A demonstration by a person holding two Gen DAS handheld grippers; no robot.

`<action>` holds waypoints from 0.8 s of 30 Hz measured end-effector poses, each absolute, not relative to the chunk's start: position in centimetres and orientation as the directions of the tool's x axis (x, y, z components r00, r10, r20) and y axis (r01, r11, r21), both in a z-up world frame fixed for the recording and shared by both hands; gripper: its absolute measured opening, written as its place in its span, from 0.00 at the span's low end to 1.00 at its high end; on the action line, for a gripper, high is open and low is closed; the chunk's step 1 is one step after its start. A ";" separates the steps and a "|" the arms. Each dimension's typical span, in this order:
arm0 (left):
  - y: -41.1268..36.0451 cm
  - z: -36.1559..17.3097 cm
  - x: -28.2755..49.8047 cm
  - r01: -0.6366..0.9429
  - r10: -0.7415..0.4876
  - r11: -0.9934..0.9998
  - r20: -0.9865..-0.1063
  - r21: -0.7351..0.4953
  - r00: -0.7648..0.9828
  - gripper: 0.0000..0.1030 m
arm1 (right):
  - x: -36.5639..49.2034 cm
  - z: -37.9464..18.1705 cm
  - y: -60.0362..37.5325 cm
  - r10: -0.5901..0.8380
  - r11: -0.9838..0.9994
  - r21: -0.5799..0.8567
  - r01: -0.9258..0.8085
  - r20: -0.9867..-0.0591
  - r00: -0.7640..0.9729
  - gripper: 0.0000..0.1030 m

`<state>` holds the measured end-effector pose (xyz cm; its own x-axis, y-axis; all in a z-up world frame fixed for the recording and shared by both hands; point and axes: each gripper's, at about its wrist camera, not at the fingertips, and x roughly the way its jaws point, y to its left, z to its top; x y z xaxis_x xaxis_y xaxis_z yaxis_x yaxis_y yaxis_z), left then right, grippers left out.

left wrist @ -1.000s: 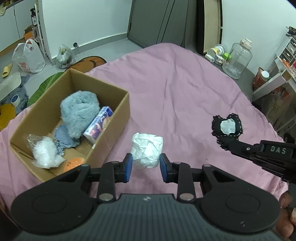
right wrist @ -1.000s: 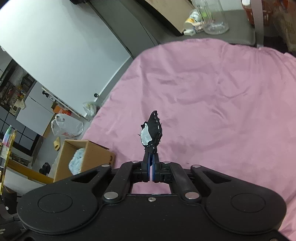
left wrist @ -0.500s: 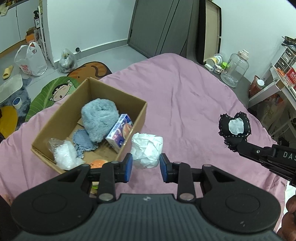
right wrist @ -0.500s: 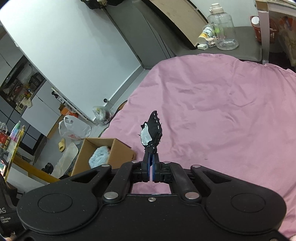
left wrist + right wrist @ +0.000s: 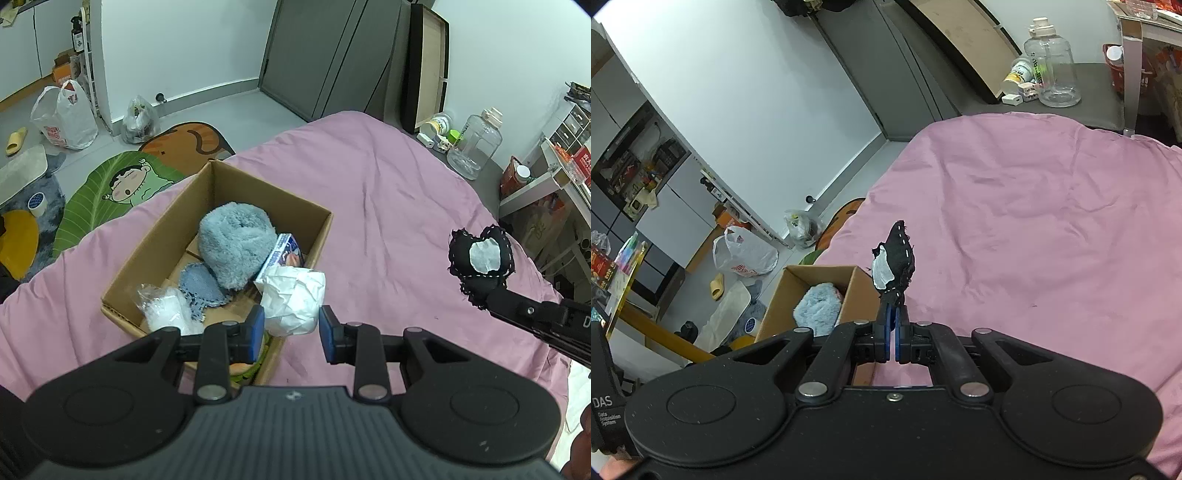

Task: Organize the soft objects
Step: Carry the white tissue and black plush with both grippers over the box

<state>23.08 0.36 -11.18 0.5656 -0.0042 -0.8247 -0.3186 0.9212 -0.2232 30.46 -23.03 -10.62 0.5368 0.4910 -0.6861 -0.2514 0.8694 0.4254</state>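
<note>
A cardboard box sits on the pink bed, holding a fluffy blue-grey bundle, a small printed carton, a denim patch and a clear plastic bag. My left gripper is shut on a crumpled white bundle, hanging over the box's right wall. My right gripper is shut on a black heart-shaped fabric patch with a white centre, held in the air right of the box. In the left wrist view that patch shows at the right.
A big clear water jug and small bottles stand on the floor past the bed's far corner. Shelves line the right side. Cartoon floor mats and plastic bags lie left of the bed.
Both grippers have travelled toward the box with their loads and risen a little. The white bundle, earlier over the sheet right of the box, now hangs over the box's right wall.
</note>
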 end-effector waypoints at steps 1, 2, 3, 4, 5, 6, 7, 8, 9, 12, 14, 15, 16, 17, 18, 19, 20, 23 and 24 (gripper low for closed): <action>0.6 -11.2 23.1 -0.317 -0.007 0.921 -0.825 -0.225 0.566 0.29 | 30.4 -10.6 -22.8 0.490 0.870 0.424 -0.252 -0.686 0.538 0.02; 0.8 -11.2 23.2 -0.316 -0.009 0.921 -0.825 -0.226 0.565 0.29 | 30.3 -10.5 -22.6 0.488 0.871 0.421 -0.252 -0.687 0.539 0.02; 1.1 -11.3 23.2 -0.315 -0.013 0.921 -0.825 -0.230 0.565 0.29 | 30.2 -10.5 -22.3 0.486 0.872 0.420 -0.251 -0.688 0.539 0.02; 1.4 -11.3 23.3 -0.314 -0.017 0.920 -0.825 -0.234 0.565 0.29 | 30.1 -10.5 -22.1 0.486 0.872 0.420 -0.250 -0.689 0.538 0.02; 1.7 -11.4 23.3 -0.313 -0.023 0.919 -0.826 -0.238 0.564 0.29 | 30.2 -10.5 -22.0 0.486 0.872 0.421 -0.249 -0.690 0.536 0.02; 2.0 -11.4 23.4 -0.312 -0.027 0.918 -0.825 -0.243 0.564 0.29 | 30.1 -10.5 -21.7 0.484 0.873 0.420 -0.247 -0.692 0.535 0.02; 2.3 -11.4 23.5 -0.312 -0.030 0.917 -0.824 -0.248 0.566 0.29 | 30.1 -10.4 -21.5 0.482 0.875 0.416 -0.248 -0.694 0.535 0.02; 2.6 -11.4 23.5 -0.311 -0.033 0.916 -0.823 -0.252 0.567 0.29 | 30.1 -10.4 -21.3 0.480 0.876 0.412 -0.250 -0.695 0.535 0.02; 3.0 -11.5 23.6 -0.311 -0.038 0.915 -0.823 -0.256 0.566 0.29 | 30.1 -10.3 -20.9 0.478 0.877 0.409 -0.252 -0.697 0.535 0.02; 4.1 -11.8 23.9 -0.313 -0.047 0.912 -0.827 -0.264 0.560 0.29 | 29.9 -10.2 -20.2 0.475 0.879 0.402 -0.255 -0.699 0.535 0.02; 4.7 -12.0 24.2 -0.314 -0.052 0.911 -0.830 -0.267 0.555 0.29 | 29.9 -10.3 -19.6 0.475 0.879 0.403 -0.255 -0.701 0.532 0.02; 4.9 -12.1 24.3 -0.316 -0.052 0.910 -0.831 -0.267 0.553 0.29 | 29.9 -10.3 -19.3 0.474 0.880 0.401 -0.256 -0.704 0.529 0.02; 5.2 -12.3 24.4 -0.316 -0.053 0.911 -0.833 -0.266 0.551 0.29 | 29.9 -10.4 -19.0 0.473 0.881 0.399 -0.256 -0.707 0.526 0.02; 5.4 -12.3 24.6 -0.313 -0.056 0.912 -0.834 -0.267 0.548 0.29 | 29.9 -10.4 -18.7 0.471 0.882 0.396 -0.255 -0.710 0.524 0.02; 5.7 -12.5 24.7 -0.311 -0.060 0.912 -0.836 -0.268 0.545 0.29 | 30.0 -10.5 -18.4 0.468 0.884 0.392 -0.255 -0.713 0.522 0.02; 5.9 -12.6 24.9 -0.310 -0.062 0.912 -0.839 -0.268 0.541 0.29 | 30.0 -10.6 -18.2 0.465 0.885 0.390 -0.255 -0.716 0.521 0.02; 6.1 -12.8 25.0 -0.310 -0.067 0.912 -0.841 -0.270 0.536 0.29 | 30.0 -10.6 -17.9 0.464 0.886 0.388 -0.255 -0.717 0.520 0.02; 6.8 -13.4 25.5 -0.307 -0.087 0.909 -0.851 -0.281 0.518 0.30 | 29.9 -10.7 -17.0 0.459 0.888 0.380 -0.258 -0.724 0.515 0.02; 7.0 -13.6 25.6 -0.310 -0.091 0.908 -0.853 -0.283 0.513 0.30 | 29.9 -10.8 -16.7 0.457 0.890 0.376 -0.259 -0.726 0.514 0.02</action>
<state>25.57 7.01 -13.63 0.5132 -0.0906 -0.8535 -0.3100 0.9077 -0.2827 29.94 -16.70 -10.78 0.5136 0.4567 -0.7264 -0.2589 0.8896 0.3763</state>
